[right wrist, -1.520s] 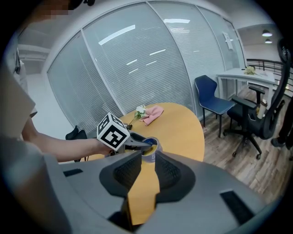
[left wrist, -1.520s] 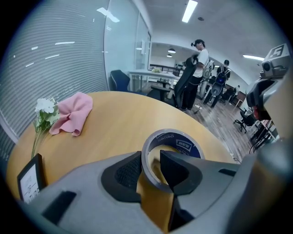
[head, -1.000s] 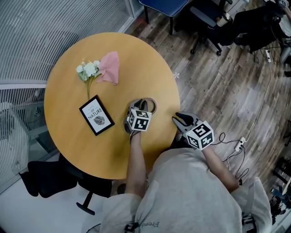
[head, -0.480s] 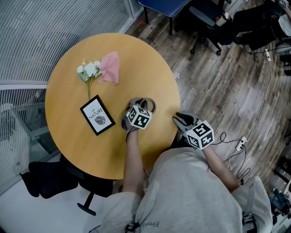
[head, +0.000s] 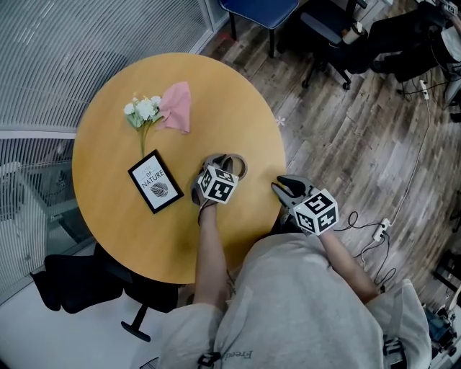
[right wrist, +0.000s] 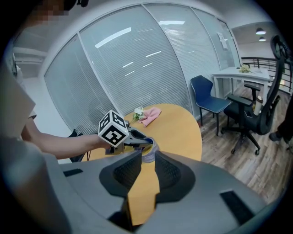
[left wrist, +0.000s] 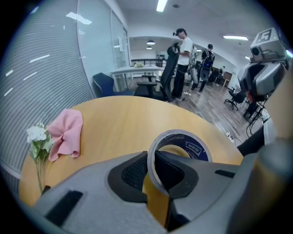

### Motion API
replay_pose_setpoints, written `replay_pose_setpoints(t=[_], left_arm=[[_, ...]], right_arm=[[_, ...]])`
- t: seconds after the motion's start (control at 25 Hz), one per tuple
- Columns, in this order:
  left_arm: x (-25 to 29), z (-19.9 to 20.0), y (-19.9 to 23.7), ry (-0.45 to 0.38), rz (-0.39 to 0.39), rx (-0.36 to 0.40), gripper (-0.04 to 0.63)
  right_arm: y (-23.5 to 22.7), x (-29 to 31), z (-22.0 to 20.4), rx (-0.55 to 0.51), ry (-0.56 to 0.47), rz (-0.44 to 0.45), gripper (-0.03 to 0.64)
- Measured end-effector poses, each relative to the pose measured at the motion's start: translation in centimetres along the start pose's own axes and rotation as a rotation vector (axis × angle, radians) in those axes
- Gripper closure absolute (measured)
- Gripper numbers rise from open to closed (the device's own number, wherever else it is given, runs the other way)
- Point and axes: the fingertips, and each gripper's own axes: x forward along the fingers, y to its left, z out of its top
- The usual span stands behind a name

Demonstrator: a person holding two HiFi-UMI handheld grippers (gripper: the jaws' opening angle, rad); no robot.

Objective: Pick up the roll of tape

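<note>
While the tape [head: 240, 165] sits on the desk [head: 216, 94] by its near right edge, the left hand-held gripper [head: 220, 167] is closing its jaws on the roll's wall, one pad inside the ring, one outside. The right hand-held gripper [head: 286, 187] hangs open and empty beyond the edge. Grasping seems under way; next probably calls for a firm pinch, then a straight lift

- On the table [head: 216, 101], the flowers [head: 142, 112] lie at eleven o'clock from its middle, with the cloth [head: 175, 107] just beside them at twelve.
- The booklet [head: 154, 181] lies at eight o'clock, near the middle.
- The roll of tape [head: 242, 164] sits at three o'clock, its wall between the closing jaws of the left gripper [head: 216, 164].
- The right gripper [head: 282, 184] is at four o'clock from the roll, at the table's rim.
- A chair [head: 259, 9] stands beyond the table at one o'clock.
</note>
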Motion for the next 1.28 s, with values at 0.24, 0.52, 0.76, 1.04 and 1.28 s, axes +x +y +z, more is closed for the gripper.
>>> replay_pose_setpoints(t=[0.24, 0.52, 0.76, 1.04, 1.28], left_arm=[[-1.9, 1.3, 1.5, -0.169, -0.001, -0.237, 0.542], [-4.2, 1.7, 2.1, -0.255, 0.042, -0.364, 0.543], [-7.0, 1.9, 2.5, -0.345, 0.089, -0.477, 0.543], [-10.9, 1.8, 1.9, -0.417, 0.162, -0.564, 0.543], [-14.4, 2.7, 0.5, -0.471, 0.253, -0.574, 0.543]], right_arm=[[0.3, 0.3, 0.5, 0.006, -0.014, 0.009, 0.531], [0.9, 0.7, 1.2, -0.015, -0.016, 0.020, 0.534], [1.1, 0.7, 2.0, -0.038, -0.028, 0.029, 0.534], [1.4, -0.4, 3.4, -0.069, -0.060, 0.042, 0.534], [2.2, -2.0, 4.6, -0.096, -0.109, 0.075, 0.534]])
